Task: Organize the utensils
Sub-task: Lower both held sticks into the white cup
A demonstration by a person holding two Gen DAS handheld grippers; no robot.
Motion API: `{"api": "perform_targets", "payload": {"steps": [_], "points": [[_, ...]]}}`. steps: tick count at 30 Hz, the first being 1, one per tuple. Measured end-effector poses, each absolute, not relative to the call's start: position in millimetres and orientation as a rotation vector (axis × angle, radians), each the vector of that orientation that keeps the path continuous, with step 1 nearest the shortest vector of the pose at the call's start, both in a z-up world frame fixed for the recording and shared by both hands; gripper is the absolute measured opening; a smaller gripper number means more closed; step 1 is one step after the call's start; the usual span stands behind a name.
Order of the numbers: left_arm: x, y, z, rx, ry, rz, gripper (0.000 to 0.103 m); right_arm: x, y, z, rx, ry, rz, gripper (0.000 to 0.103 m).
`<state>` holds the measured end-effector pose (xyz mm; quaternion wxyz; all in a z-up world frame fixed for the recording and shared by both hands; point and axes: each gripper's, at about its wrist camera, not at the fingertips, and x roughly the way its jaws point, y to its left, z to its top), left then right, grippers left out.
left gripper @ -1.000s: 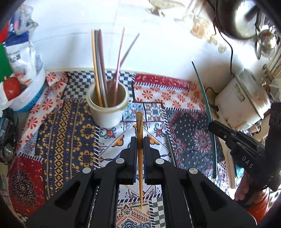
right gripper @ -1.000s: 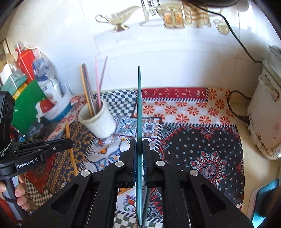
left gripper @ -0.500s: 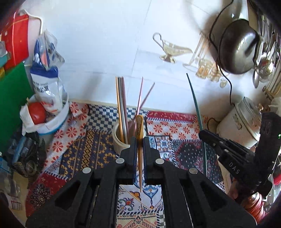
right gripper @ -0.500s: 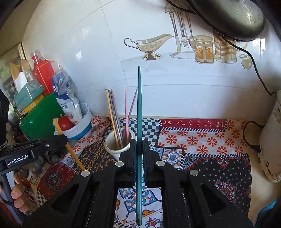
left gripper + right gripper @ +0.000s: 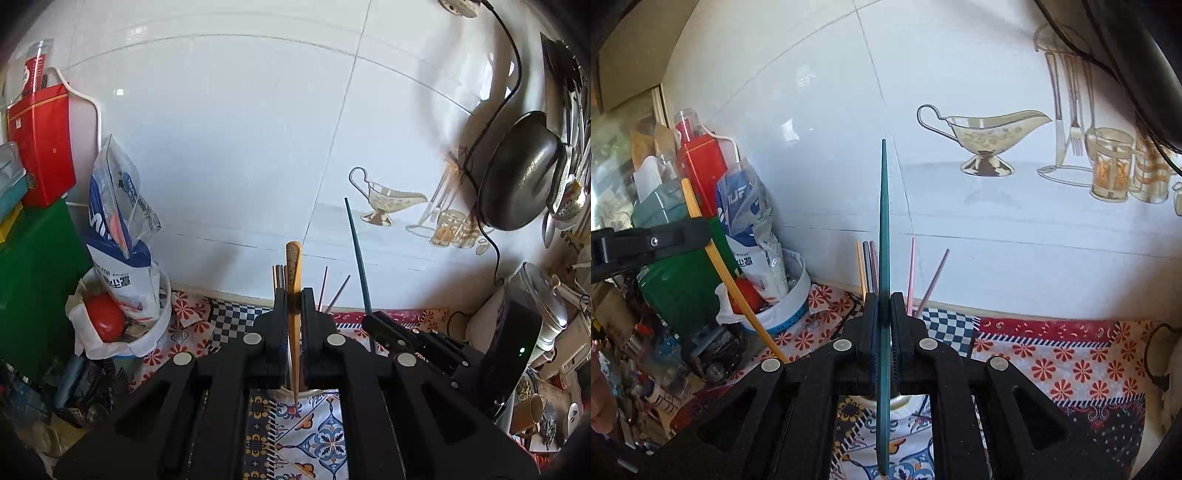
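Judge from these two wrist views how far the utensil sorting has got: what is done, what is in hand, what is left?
Done: several chopsticks already stand in the cup.
In hand: the left gripper is shut on a yellow chopstick, and the right gripper on a teal chopstick, both raised near the cup.
Left: dropping these two in. Whether more lie on the cloth is hidden.

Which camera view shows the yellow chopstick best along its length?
The right wrist view: the yellow chopstick appears from the side, slanting through the left tongs, both ends visible. In the left wrist view the chopstick is seen edge-on between those tongs, so its middle is hidden and its length is foreshortened.
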<state>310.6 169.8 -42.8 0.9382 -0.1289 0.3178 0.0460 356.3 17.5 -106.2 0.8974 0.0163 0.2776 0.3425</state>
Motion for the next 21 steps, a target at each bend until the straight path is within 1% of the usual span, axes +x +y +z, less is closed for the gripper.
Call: {"api": "perform_targets", "payload": {"steps": [7, 16, 21], "points": [[347.7, 184.1, -52.9, -0.267, 0.663, 0.096, 0.004, 384.3, 44.5, -121.5, 0.037, 0.539, 0.726, 0.006], [378.6, 195.9, -93.3, -0.297, 0.748, 0.075, 0.004, 396.1, 59.4, -158.7, 0.043, 0.503, 0.721, 0.006], [388.6, 196.2, -111.1, -0.299, 0.793, 0.068, 0.004, 396.5, 65.0, -182.9, 0.027, 0.54, 0.725, 0.006]]}}
